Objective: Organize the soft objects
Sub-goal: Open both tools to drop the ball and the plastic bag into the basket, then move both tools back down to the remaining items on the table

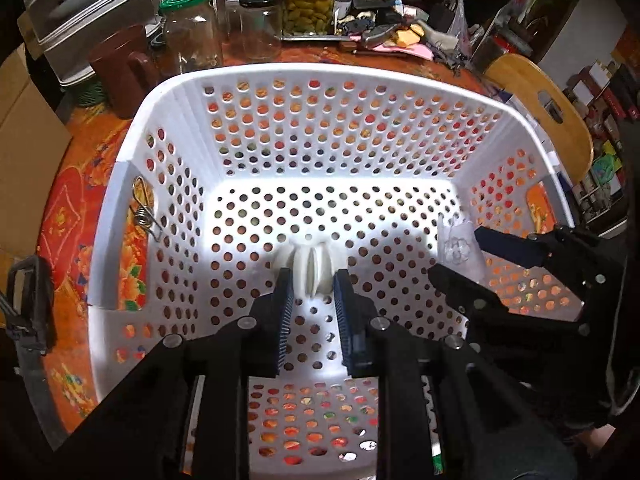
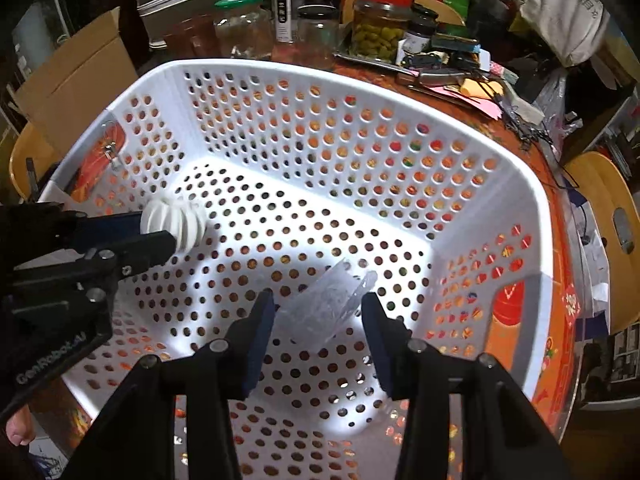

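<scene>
Nearest, left tool (image 1: 311, 280) angled steeply down into white perforated basket (image 1: 320, 76), blue ribbed pads clenched on white ribbed soft ball (image 1: 312, 270) held just above basket floor; same ball (image 2: 176, 222) seen from right wrist view at tip of left tool (image 2: 160, 232), toward left side of basket (image 2: 500, 168). Beside it, right tool (image 2: 318, 300) likewise pointed down into basket, jaws released and set apart, clear crinkled plastic packet (image 2: 328, 300) lying between them on basket floor, whether pads touch it not discernible; from left wrist view, right tool (image 1: 460, 256) at right edge with clear packet (image 1: 458, 246) just at its tips near right wall. Metal spring clip (image 1: 146, 210) hooked in left handle opening of basket. Part of a hand (image 2: 18, 428) at lower left margin of right wrist view. Basket standing on table (image 1: 76, 216) covered in orange floral cloth. Farther back on table: brown mug (image 1: 120, 68), empty glass jar with green lid (image 1: 190, 32), jar of green pickles with red lid (image 1: 310, 0), further empty jars, assorted small clutter at right. Beyond table: wooden chair back (image 1: 548, 108), cardboard box (image 2: 80, 76), grey stacked drawers (image 1: 84, 4).
</scene>
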Available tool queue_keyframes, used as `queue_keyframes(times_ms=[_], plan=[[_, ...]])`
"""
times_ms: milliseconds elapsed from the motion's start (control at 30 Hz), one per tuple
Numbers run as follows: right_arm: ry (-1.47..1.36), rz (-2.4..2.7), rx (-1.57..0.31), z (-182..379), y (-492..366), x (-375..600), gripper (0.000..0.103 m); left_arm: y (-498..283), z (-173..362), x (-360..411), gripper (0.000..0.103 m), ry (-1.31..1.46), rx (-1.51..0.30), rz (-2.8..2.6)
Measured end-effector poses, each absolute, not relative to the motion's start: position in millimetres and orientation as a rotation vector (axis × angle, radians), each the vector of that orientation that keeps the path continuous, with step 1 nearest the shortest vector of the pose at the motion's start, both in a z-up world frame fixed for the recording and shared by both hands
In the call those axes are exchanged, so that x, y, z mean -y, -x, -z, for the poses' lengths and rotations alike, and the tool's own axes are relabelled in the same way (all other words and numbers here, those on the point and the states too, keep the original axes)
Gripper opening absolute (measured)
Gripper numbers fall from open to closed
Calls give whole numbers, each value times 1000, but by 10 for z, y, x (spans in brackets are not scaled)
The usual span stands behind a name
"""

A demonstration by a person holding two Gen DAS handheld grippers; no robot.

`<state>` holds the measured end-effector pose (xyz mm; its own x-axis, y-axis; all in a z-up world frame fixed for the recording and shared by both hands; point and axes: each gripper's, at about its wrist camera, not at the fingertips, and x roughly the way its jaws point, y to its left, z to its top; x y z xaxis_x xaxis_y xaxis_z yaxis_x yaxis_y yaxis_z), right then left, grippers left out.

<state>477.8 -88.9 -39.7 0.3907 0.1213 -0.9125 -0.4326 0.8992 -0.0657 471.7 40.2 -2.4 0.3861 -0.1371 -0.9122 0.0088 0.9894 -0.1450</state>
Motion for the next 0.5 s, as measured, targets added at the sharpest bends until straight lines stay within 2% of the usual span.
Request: queue_keyframes(times_ms=[33, 67, 100, 133, 167, 200, 267, 333, 400, 500], plan=[[308, -364, -1111, 379, -4768, 901, 57, -4699, 6, -420, 23, 144, -1157, 102], [295, -371, -1099, 349, -4754, 919, 65, -4685, -14, -433, 32, 155, -1147, 104], [275, -377, -1077, 292, -4730, 957, 78, -4650, -64, -460, 46, 164, -1126, 98], [263, -387, -1061, 239, -4701, 978, 87, -4606, -124, -486, 52, 166, -1101, 90], [256, -391, -1048, 178, -4661, 1001, 91, -4550, -200, -511, 60, 164, -1073, 82], [253, -396, -1025, 89, -4596, 1031, 95, -4454, -318, -548, 60, 163, -1035, 74], [232, -411, -961, -120, -4424, 1117, 95, -4232, -548, -618, 62, 170, -966, 79], [201, -428, -872, -369, -4153, 1259, 95, -3829, -855, -694, 77, 151, -858, 90], [151, -456, -800, -531, -3839, 1433, 96, -3457, -1037, -748, 103, 114, -780, 86], [70, -488, -722, -532, -3323, 1748, 99, -2760, -1108, -840, 103, 83, -685, 108]])
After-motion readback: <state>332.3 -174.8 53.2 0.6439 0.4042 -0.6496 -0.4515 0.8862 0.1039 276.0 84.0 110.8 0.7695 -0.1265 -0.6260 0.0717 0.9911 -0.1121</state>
